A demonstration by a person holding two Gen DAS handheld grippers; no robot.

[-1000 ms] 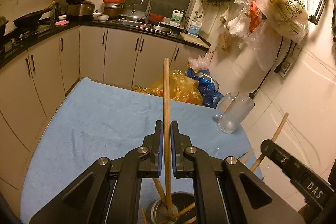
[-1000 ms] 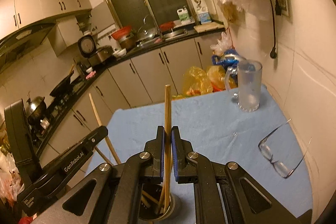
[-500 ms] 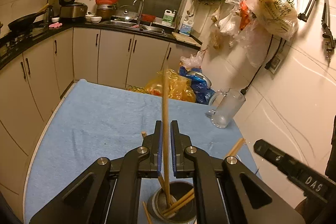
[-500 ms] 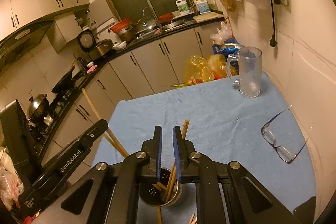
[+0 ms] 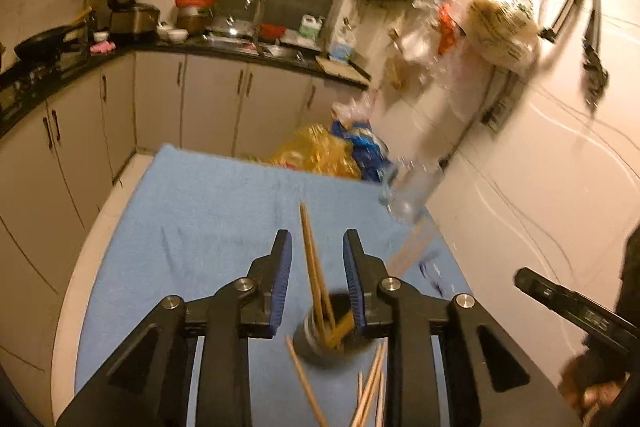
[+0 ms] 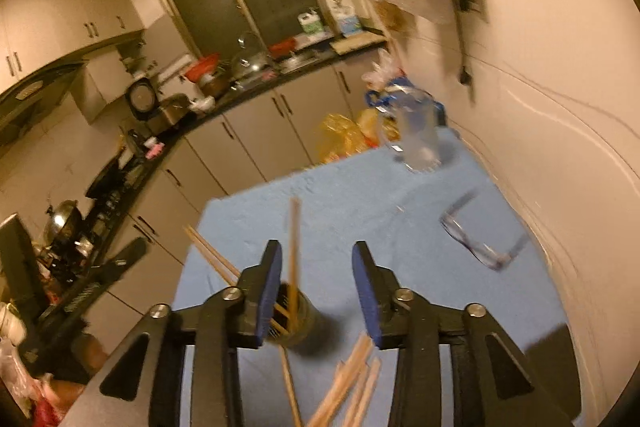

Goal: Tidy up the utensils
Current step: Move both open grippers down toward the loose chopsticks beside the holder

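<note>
L gripper [image 5: 316, 269] jaws have just been opening, released; chopsticks [image 5: 314, 267] stand free btwn its fingers in the metal holder [image 5: 320, 341] below. R gripper [image 6: 316, 277] likewise opening, gripping nothing, holder by its left finger; loose chopsticks [image 6: 348, 379] lie on blue cloth [image 6: 360, 211] beneath

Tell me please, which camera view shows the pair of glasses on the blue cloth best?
The right wrist view. There the glasses lie open on the blue cloth, right of the tool, blurred but whole. The left wrist view shows only a faint dark smear on the cloth's right edge where they might be; I cannot tell for sure.
</note>
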